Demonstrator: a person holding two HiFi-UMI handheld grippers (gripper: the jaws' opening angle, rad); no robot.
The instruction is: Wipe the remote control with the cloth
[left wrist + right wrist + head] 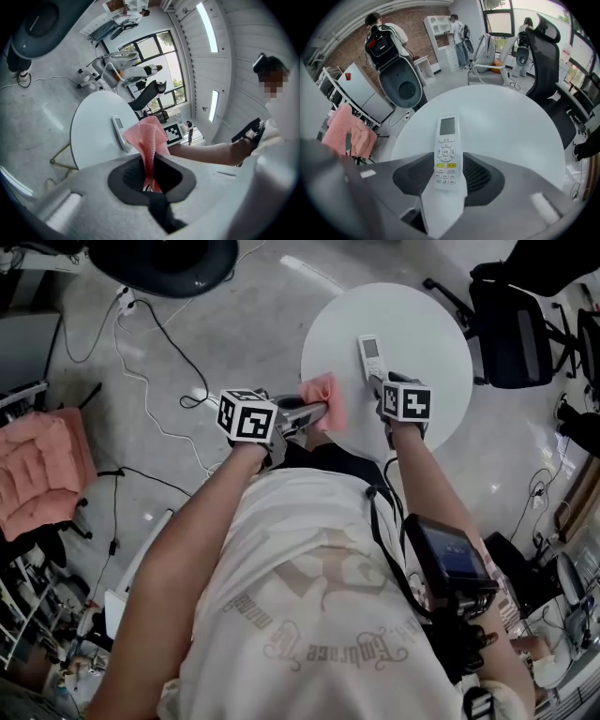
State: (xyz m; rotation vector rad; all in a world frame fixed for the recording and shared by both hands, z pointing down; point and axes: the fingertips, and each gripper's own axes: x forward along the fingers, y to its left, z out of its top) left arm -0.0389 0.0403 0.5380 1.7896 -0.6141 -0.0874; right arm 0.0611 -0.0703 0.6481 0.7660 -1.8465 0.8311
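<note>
A white remote control [371,354] [447,150] lies on the round white table [422,334], its screen end pointing away from me. My right gripper [380,385] [449,173] points steeply down at the remote's near end, and the ribbed pads lie against both of its long edges. My left gripper [314,412] [151,164] is shut on a pink cloth [323,399] [151,138]. It holds the cloth bunched upright at the table's near-left edge, just left of the remote [119,133] and not touching it.
A black office chair [511,329] stands right of the table. A dark round base [169,259] is at the top left, and white and black cables [159,381] trail across the grey floor. A pink-cushioned chair [37,465] is at far left. People stand far back.
</note>
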